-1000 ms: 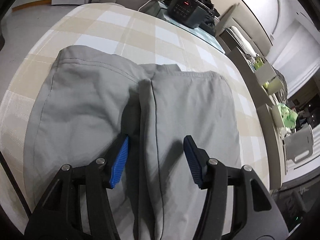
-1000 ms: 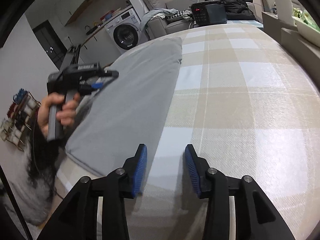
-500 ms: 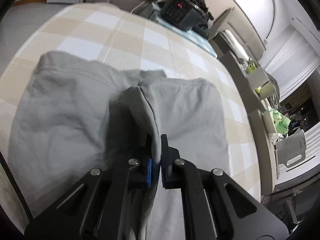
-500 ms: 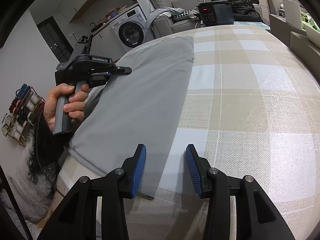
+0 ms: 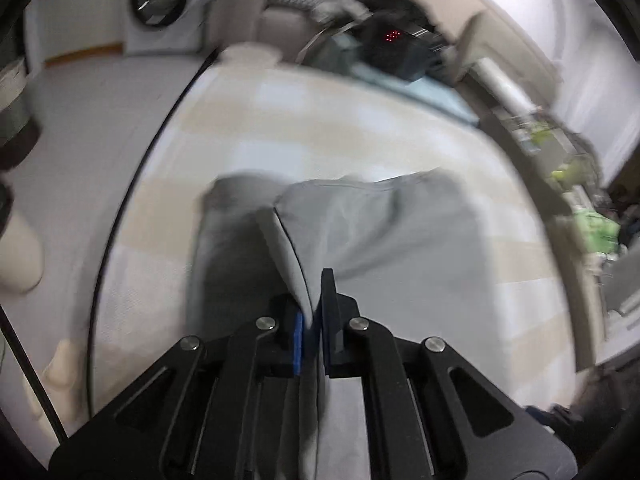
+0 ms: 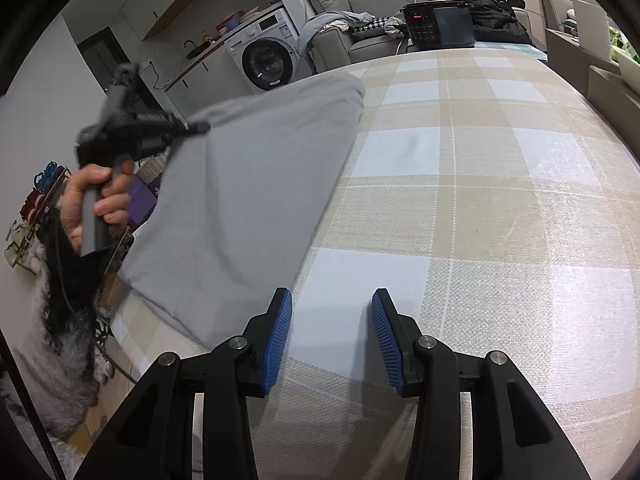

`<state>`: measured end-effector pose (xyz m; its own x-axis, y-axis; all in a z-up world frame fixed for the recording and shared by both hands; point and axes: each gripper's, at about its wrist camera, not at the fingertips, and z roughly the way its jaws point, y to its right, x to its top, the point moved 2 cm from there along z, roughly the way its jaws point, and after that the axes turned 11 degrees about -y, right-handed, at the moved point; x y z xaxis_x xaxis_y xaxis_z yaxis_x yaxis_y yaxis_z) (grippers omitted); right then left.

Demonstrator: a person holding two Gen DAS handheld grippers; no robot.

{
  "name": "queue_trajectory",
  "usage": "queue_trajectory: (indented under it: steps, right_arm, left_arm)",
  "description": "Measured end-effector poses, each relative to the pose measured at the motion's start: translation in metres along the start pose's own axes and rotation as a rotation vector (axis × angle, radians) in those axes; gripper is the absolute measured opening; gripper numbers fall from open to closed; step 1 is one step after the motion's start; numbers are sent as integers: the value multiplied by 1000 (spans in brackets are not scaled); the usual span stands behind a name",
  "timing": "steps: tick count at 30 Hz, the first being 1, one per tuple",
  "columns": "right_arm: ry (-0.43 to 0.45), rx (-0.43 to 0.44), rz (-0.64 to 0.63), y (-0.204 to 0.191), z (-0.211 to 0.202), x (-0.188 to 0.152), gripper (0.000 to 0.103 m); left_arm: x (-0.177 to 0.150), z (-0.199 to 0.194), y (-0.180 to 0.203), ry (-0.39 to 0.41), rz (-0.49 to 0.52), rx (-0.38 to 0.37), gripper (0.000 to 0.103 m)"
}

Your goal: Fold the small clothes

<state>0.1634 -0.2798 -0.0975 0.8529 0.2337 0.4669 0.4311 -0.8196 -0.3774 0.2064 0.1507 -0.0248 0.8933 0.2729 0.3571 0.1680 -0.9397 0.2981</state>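
The left gripper (image 5: pixel 314 332), fingers clamped on the grey garment (image 6: pixel 256 184), is lifting its edge off the bench (image 6: pixel 480 200); the right gripper (image 6: pixel 330 336), fingers apart beside the garment, is holding nothing; folding is only beginning.

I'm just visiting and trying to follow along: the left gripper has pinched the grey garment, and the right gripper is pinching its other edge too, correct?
Not quite. The left gripper is shut on the grey garment, but the right gripper holds nothing: the right wrist view shows its jaws open over the checked tablecloth, beside the garment's edge.

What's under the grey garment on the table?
The checked tablecloth runs under the grey garment. Whatever else lies beneath is covered.
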Motion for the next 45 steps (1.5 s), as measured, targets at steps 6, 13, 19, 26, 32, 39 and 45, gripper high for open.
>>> queue_trajectory:
  steps: [6, 13, 19, 26, 32, 39, 45]
  right_arm:
    - [-3, -6, -4, 0, 0, 0, 43]
    - [-8, -3, -9, -5, 5, 6, 43]
    - [-11, 6, -20, -10, 5, 3, 43]
    - [-20, 25, -30, -17, 8, 5, 43]
    - [-16, 18, -74, -34, 6, 4, 43]
    - [-13, -2, -69, -33, 1, 6, 43]
    - [-18, 12, -81, -38, 5, 8, 43]
  left_arm:
    - [-7, -1, -30, 29, -58, -60, 1]
    - [-16, -47, -11, 83, 32, -68, 0]
    - [-70, -42, -21, -65, 22, -83, 16]
    - [-123, -32, -30, -102, -17, -137, 45]
    - [-117, -18, -26, -90, -48, -196, 10]
    - [-114, -58, -23, 56, -13, -202, 2]
    - [-117, -51, -44, 17, -8, 35, 3]
